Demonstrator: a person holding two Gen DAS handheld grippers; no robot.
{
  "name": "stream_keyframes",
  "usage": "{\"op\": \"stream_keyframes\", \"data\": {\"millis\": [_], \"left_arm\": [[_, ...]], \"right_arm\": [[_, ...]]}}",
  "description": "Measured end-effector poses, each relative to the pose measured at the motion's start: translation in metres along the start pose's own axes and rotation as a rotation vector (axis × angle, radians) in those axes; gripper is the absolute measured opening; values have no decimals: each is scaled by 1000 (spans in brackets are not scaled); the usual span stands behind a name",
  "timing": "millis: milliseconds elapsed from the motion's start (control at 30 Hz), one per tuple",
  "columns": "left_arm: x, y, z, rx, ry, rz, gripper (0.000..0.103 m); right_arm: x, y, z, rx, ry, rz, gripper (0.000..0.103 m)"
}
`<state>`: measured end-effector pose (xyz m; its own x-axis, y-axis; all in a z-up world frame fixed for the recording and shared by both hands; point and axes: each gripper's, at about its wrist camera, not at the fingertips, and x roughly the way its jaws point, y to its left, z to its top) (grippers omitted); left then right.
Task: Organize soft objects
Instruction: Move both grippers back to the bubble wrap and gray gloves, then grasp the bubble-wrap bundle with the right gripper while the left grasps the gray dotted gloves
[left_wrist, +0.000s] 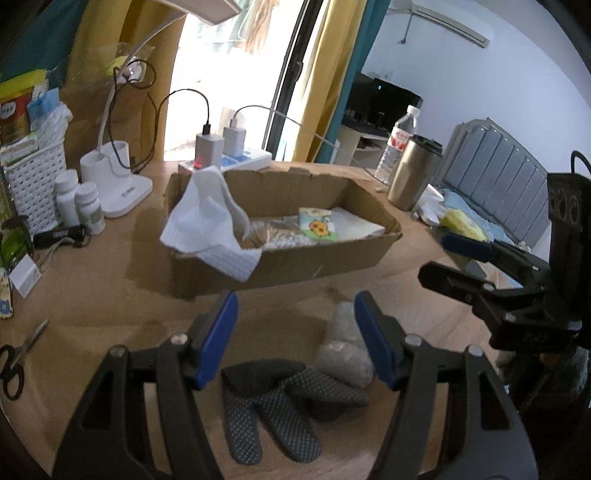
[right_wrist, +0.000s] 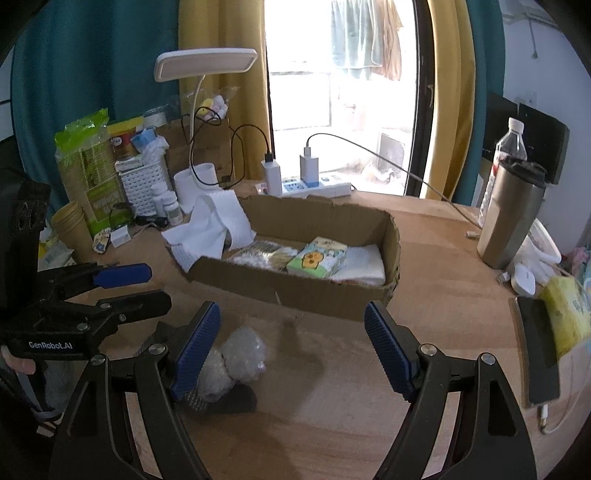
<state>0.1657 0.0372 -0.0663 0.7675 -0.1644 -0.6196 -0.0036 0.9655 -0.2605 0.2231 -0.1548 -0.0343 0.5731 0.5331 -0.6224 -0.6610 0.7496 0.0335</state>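
The left gripper (left_wrist: 295, 332) hangs with jaws apart, empty, above dark dotted socks (left_wrist: 273, 413) and a pale bubble-wrap bundle (left_wrist: 345, 354) on the wooden table (left_wrist: 92, 295). The right gripper (right_wrist: 291, 347) gapes wide — nothing between. Beyond sits the cardboard box (right_wrist: 295, 288), white cloth (left_wrist: 207, 221) draped over its corner.

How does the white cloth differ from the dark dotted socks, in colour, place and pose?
The white cloth is white with a waffle weave; the dark dotted socks are dark grey with pale dots. The cloth hangs over a corner of the cardboard box, partly inside it; the socks lie outside the box, flat on the wooden table, between the fingers of the open left gripper. The cloth is crumpled; the socks are spread out. Both are soft fabric, and neither is gripped.
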Motion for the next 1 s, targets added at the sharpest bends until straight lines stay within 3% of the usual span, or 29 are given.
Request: {"op": "stream_keyframes", "data": {"millis": [600,1000], "left_arm": [[9,11,-39,-20,81,-16,67],[11,32,-48,-61,96,-17,68]], "right_arm": [[24,16,-44,25,96,21,83],[52,35,-39,5,143,41,83]]}}
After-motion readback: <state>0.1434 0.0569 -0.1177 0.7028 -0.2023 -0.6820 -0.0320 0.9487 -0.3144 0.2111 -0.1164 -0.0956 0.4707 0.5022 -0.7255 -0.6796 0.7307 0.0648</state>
